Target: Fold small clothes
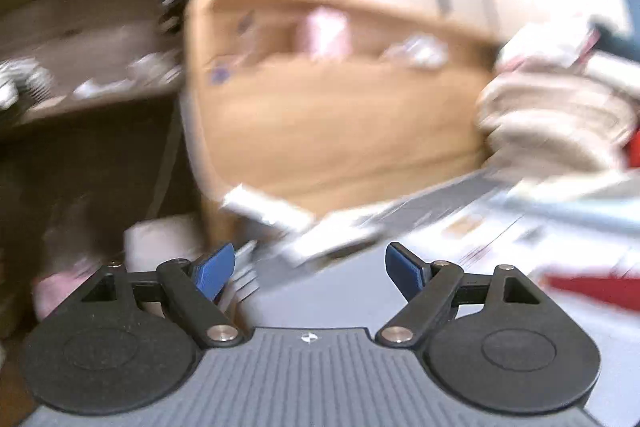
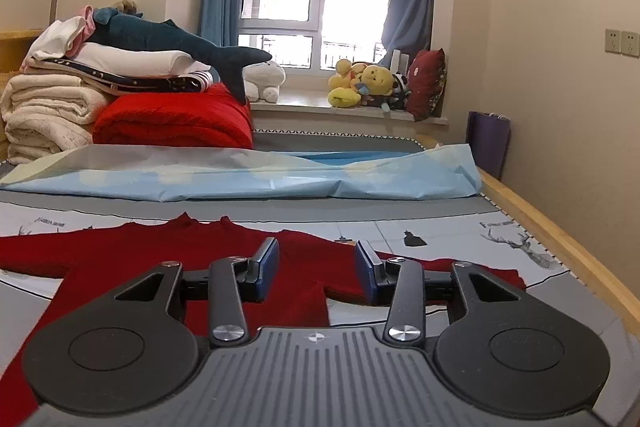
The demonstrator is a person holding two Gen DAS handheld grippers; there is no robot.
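A small red sweater (image 2: 168, 259) lies spread flat on the grey printed bed cover (image 2: 440, 239), sleeves out to both sides. My right gripper (image 2: 317, 267) is open and empty, low over the sweater's right side near the armpit. My left gripper (image 1: 310, 269) is open and empty; its view is motion-blurred and faces the wooden headboard (image 1: 340, 115). An edge of the red sweater (image 1: 592, 291) shows at the right of the left wrist view, apart from the left gripper.
Folded cream towels (image 2: 44, 115), a red blanket (image 2: 176, 123) and a plush shark (image 2: 168, 39) are stacked at the bed's far left. A light blue sheet (image 2: 280, 175) lies across the bed beyond the sweater. Wooden bed rail (image 2: 560, 227) runs along the right. Shelves (image 1: 88, 27) stand left of the headboard.
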